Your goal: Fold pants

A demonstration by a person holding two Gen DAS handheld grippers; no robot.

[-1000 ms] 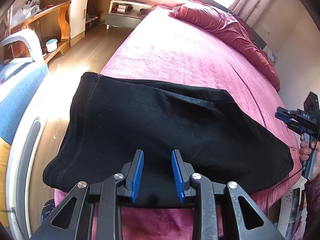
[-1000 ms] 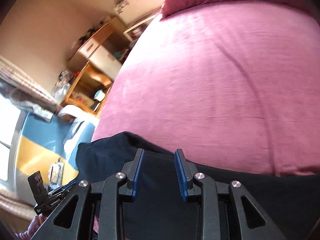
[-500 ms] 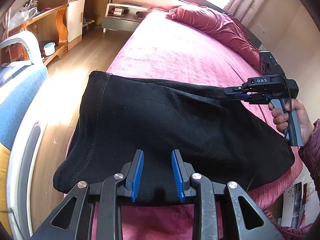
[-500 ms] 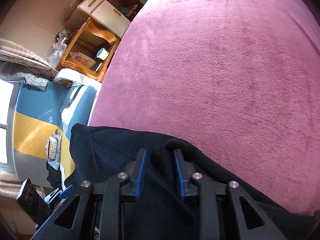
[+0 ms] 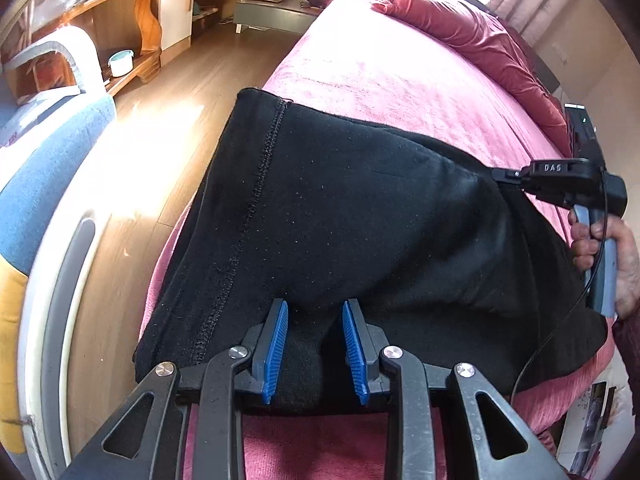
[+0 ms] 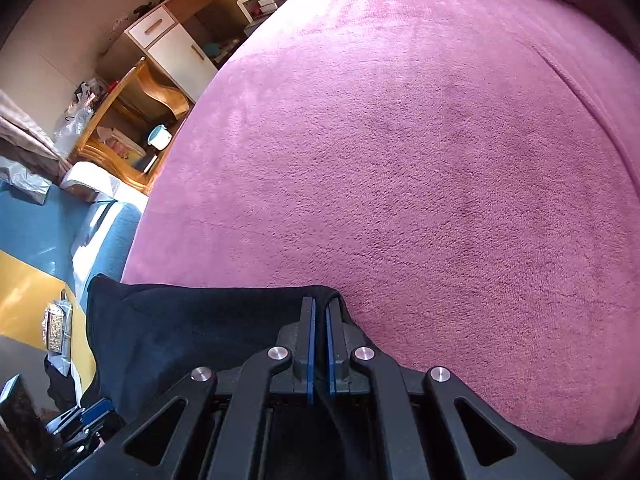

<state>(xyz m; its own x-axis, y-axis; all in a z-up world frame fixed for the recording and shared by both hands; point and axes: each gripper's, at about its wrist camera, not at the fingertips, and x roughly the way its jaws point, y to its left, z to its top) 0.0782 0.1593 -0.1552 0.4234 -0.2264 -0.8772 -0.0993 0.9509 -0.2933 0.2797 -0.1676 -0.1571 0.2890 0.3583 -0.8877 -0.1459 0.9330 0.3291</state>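
Black pants (image 5: 360, 224) lie folded across the near end of a pink bed (image 5: 400, 68), waistband seam at the left. My left gripper (image 5: 314, 320) is open, its blue pads straddling the near fold of the fabric. My right gripper (image 6: 319, 312) is shut on the far edge of the pants (image 6: 200, 332) and lifts it off the bed (image 6: 400, 160). It shows in the left wrist view (image 5: 508, 174) at the right, with the cloth pulled up into a peak.
A red duvet (image 5: 492, 48) is bunched at the head of the bed. Wooden shelves (image 5: 132, 40) and a nightstand (image 5: 276, 4) stand across the wood floor on the left. A blue and white chair (image 5: 44, 184) is near left.
My right gripper has closed on the far edge of the pants and raised it. My left gripper has moved forward over the near fold and stays open.
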